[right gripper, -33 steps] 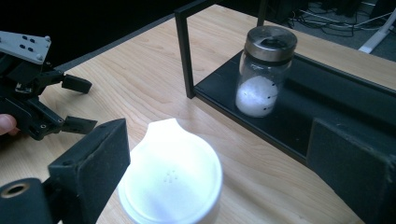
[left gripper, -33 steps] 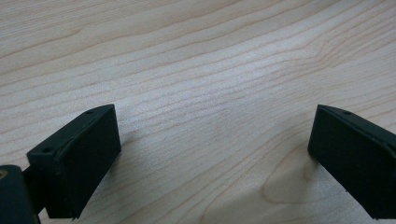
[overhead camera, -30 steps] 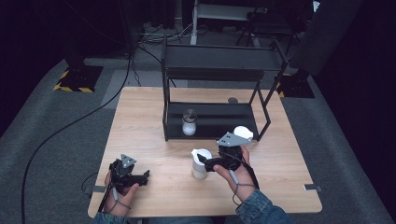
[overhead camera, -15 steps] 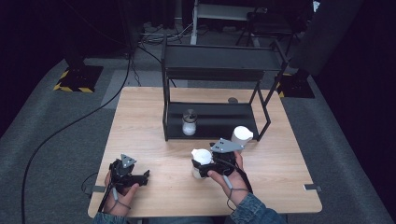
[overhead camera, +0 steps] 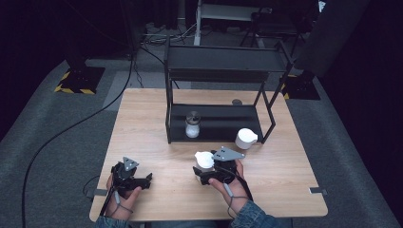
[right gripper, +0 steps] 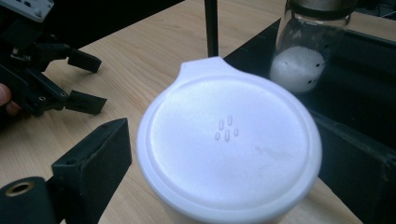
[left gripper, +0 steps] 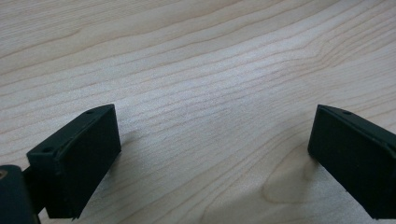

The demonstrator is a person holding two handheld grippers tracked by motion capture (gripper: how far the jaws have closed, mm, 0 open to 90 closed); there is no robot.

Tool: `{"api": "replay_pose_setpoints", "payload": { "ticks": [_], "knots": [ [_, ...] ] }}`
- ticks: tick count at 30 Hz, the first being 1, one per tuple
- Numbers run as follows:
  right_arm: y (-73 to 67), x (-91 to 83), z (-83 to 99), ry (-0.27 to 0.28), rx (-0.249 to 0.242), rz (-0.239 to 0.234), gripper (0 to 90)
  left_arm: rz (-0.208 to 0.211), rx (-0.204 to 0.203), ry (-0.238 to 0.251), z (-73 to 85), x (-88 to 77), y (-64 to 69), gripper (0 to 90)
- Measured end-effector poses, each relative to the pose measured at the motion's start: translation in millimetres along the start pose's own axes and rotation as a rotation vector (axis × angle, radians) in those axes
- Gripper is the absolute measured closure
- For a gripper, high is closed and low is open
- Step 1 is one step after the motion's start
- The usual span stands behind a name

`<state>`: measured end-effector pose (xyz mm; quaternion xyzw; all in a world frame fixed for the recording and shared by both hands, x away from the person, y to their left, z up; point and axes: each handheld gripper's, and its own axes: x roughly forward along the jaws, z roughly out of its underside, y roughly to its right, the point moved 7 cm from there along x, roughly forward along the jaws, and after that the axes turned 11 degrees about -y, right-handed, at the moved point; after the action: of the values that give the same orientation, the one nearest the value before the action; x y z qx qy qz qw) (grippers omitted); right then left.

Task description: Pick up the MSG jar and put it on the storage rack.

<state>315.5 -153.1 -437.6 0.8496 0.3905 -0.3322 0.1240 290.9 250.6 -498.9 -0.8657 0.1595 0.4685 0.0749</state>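
White lidded cup (right gripper: 228,140) upright on counter (overhead camera: 142,123) before black rack (overhead camera: 223,71), long axis vertical, lid tab toward rack, between right gripper (overhead camera: 205,172) fingers just closing, contact unclear, left gripper (left gripper: 210,158) fingers wide, empty.

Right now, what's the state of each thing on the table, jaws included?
Near lidded cup: upright, lid on, between the right gripper's jaws.
Far lidded cup: upright, lid on, by the rack's front right corner.
Shaker jar: upright, capped, part full of white grains, on the rack's lower shelf.
Left gripper: jaws open, empty.
Right gripper: jaws have just been closing; the visible jaw stands clear of the near cup.
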Motion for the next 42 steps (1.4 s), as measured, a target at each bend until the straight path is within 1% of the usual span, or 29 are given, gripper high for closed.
{"api": "replay_pose_setpoints", "payload": {
  "ticks": [14,24,27,29,30,32,33,35,42],
  "knots": [
    [1.5,15.3,13.1,-0.024,-0.006,0.005,10.6,0.000,0.000,0.000,0.0,0.0,0.0,2.4],
    [2.1,24.1,20.9,-0.041,0.000,-0.003,16.8,0.000,0.000,0.000,0.0,0.0,0.0,2.4],
    [1.9,24.8,21.3,-0.044,-0.003,-0.007,23.2,0.000,0.000,0.000,0.0,0.0,0.0,2.4],
    [0.0,24.5,21.8,-0.041,-0.018,0.013,28.6,0.000,0.000,0.000,0.0,0.0,0.0,2.4],
    [-0.3,23.9,22.1,-0.040,-0.023,0.021,29.2,0.000,0.000,0.000,0.0,0.0,0.0,2.4],
    [0.0,23.8,22.0,-0.041,-0.023,0.020,29.4,0.000,0.000,0.000,0.0,0.0,0.0,2.4],
    [-1.0,23.5,20.9,-0.045,-0.033,0.026,29.7,0.000,0.000,0.000,0.0,0.0,0.0,2.4],
    [-0.7,23.2,19.8,-0.050,-0.036,0.026,29.9,0.000,0.000,0.000,0.0,0.0,0.0,2.4],
    [1.2,21.0,17.5,-0.052,-0.034,0.028,30.1,0.000,0.001,0.000,-0.1,0.0,-0.1,2.4]
  ]
}}
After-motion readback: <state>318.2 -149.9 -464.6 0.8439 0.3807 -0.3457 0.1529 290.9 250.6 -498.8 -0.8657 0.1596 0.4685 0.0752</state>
